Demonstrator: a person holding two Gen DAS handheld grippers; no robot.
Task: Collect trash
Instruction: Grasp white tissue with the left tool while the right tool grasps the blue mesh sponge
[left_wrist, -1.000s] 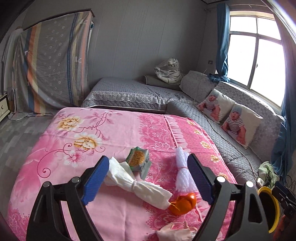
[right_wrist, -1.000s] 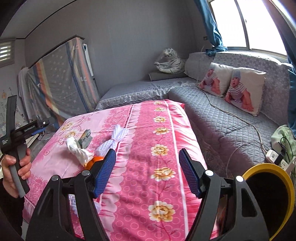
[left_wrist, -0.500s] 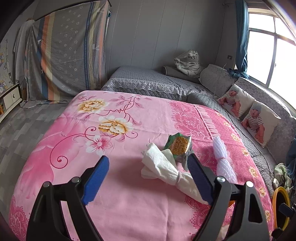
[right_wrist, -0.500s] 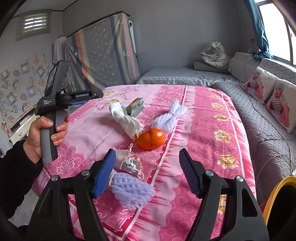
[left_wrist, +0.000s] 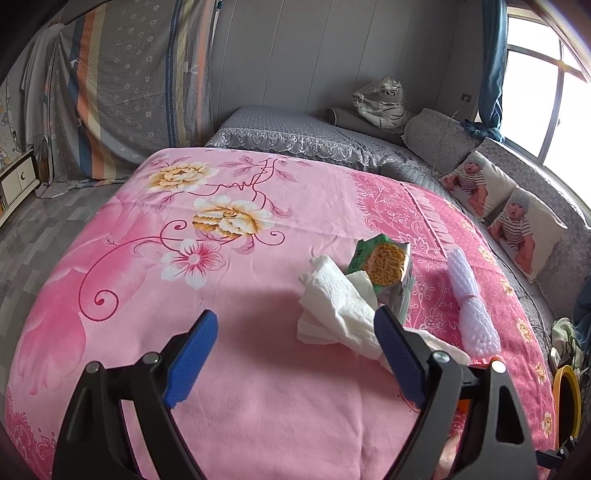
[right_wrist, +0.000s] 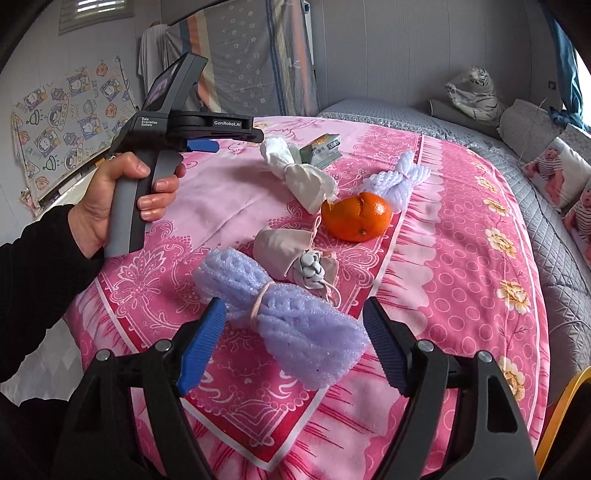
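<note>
Trash lies on a pink floral bedspread (left_wrist: 155, 295). A crumpled white tissue (left_wrist: 332, 306) and a green noodle packet (left_wrist: 384, 266) lie just right of my open, empty left gripper (left_wrist: 295, 350). A white foam net (left_wrist: 472, 306) lies further right. In the right wrist view my open, empty right gripper (right_wrist: 291, 343) hovers over a purple foam net (right_wrist: 284, 314). Beyond it lie a beige cloth pouch (right_wrist: 295, 254), an orange (right_wrist: 356, 216), the white foam net (right_wrist: 399, 181), the tissue (right_wrist: 299, 173) and the packet (right_wrist: 323, 147). The left gripper handle (right_wrist: 162, 147) is held at the left.
A yellow-rimmed bin (left_wrist: 565, 402) stands off the bed's right side and shows at the right wrist view's lower corner (right_wrist: 561, 417). A grey quilted sofa (left_wrist: 424, 166) with baby-print pillows (left_wrist: 517, 225) and a plush tiger (left_wrist: 384, 99) runs behind and right. Floor is at the left.
Both grippers swung left and came nearer the bed. The tissue and packet now sit right of the left gripper. The purple net now lies between the right fingers.
</note>
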